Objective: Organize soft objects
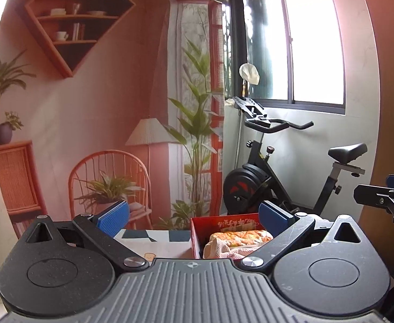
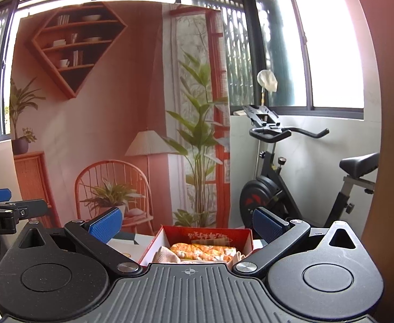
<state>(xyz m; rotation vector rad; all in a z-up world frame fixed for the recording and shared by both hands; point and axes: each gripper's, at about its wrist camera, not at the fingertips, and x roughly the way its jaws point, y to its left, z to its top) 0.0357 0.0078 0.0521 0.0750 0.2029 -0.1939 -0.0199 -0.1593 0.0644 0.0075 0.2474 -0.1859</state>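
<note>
Between the blue pads of the right gripper [image 2: 186,224], a red cardboard box [image 2: 246,239] sits on a table with a pale patterned cloth [image 2: 124,247]. Its inner back wall carries gold lettering too small to read. Inside lies a folded soft cloth printed in orange, yellow and white [image 2: 202,251], long and flat, running side to side across the box. Under and beside it are pale pink, waffle-textured cloths [image 2: 167,255], bunched up at the left end and showing again at the right. How deep the pile goes cannot be told, since the gripper body hides the front of the box.

From the left wrist view the same box [image 1: 197,235] stands to the right of centre, with the printed cloth [image 1: 242,237] on top and the pink cloth [image 1: 218,249] spilling toward the near left corner. The left gripper [image 1: 194,215] has its fingers spread wide and holds nothing; the right gripper's fingers are likewise spread wide and empty. Both grippers hang above the table, short of the box, side by side and apart.

Behind the table hangs a printed backdrop of a pink room [image 2: 102,121], and an exercise bike [image 2: 291,183] stands by the window.
</note>
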